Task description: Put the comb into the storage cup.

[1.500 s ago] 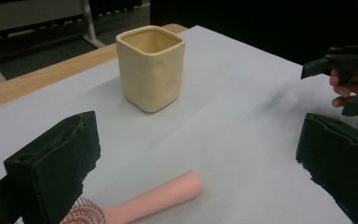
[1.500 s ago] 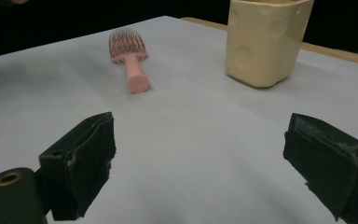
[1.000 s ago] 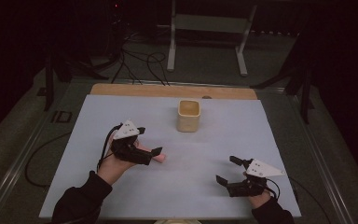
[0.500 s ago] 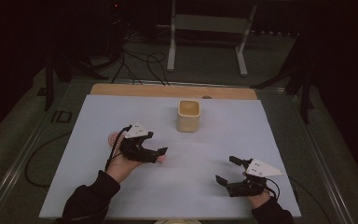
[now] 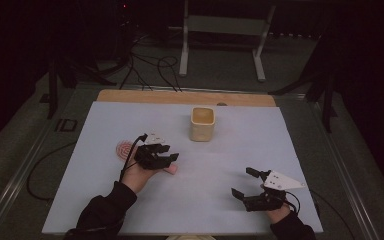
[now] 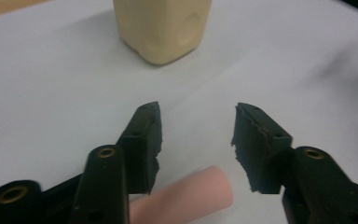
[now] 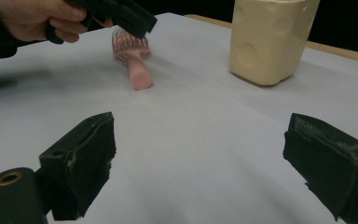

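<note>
A pink hairbrush lies on the white table, its round bristled head [image 5: 125, 148] to the left and its handle tip [image 5: 171, 170] to the right. My left gripper [image 5: 167, 154] hovers low over the handle. Its jaws have just been closing and stand half apart. In the left gripper view the pink handle [image 6: 186, 196] lies between the jaws of my left gripper [image 6: 196, 116], near their base, with a gap still showing at the right pad. My right gripper [image 5: 241, 182] rests at the near right, wide open and holding nothing. The right gripper view shows the brush [image 7: 133, 56] beyond my right gripper [image 7: 200, 126].
A cream square cup [image 5: 202, 124] stands upright past the brush, toward the table's far middle, and shows in the left gripper view [image 6: 163, 28] and the right gripper view [image 7: 270, 37]. A wooden strip [image 5: 185, 97] runs along the far edge. Cables and a metal stand sit on the floor behind.
My left gripper moved down and to the right over the brush handle, uncovering the brush head, and its jaws narrowed. The right gripper stayed still.
</note>
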The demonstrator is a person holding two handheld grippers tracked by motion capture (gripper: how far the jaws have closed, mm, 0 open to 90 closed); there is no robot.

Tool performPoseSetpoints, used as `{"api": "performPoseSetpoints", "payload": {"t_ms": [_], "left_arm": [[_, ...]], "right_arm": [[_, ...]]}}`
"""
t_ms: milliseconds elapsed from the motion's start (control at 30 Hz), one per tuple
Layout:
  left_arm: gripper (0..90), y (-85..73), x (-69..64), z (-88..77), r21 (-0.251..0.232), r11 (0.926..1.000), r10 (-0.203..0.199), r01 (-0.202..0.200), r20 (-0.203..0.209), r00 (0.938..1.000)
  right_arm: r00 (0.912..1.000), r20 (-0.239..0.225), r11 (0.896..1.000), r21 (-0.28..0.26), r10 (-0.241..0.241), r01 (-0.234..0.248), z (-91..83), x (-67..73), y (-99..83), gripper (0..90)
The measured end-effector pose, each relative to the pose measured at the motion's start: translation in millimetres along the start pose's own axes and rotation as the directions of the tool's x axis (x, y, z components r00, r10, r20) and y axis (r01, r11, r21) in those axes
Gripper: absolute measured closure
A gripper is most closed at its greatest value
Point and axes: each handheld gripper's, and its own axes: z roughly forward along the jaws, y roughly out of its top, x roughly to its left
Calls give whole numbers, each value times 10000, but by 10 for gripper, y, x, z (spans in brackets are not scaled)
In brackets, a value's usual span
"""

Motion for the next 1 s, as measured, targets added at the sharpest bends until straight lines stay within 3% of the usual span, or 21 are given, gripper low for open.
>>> {"api": "performPoseSetpoints", "payload": {"t_ms": [367,500,633,1000], "left_arm": [[816,15,-17,128,542,9978,376,-373,-42,9993],[895,29,-19,160,646,9975,283,-281,-23,9996],[900,26,-24,206,909,9958,117,-108,-88,9999],[900,15,-38,335,1869,9823,108,-88,-97,9999]], "right_arm": [[10000,14,10000,-31,-30,30,-5,2,3,89],[10000,-9,10000,25,-48,48,-2,8,2,89],[10000,-22,10000,-21,16,-16,-1,2,4,89],[10000,-21,10000,-3,23,-23,-1,1,4,89]]}}
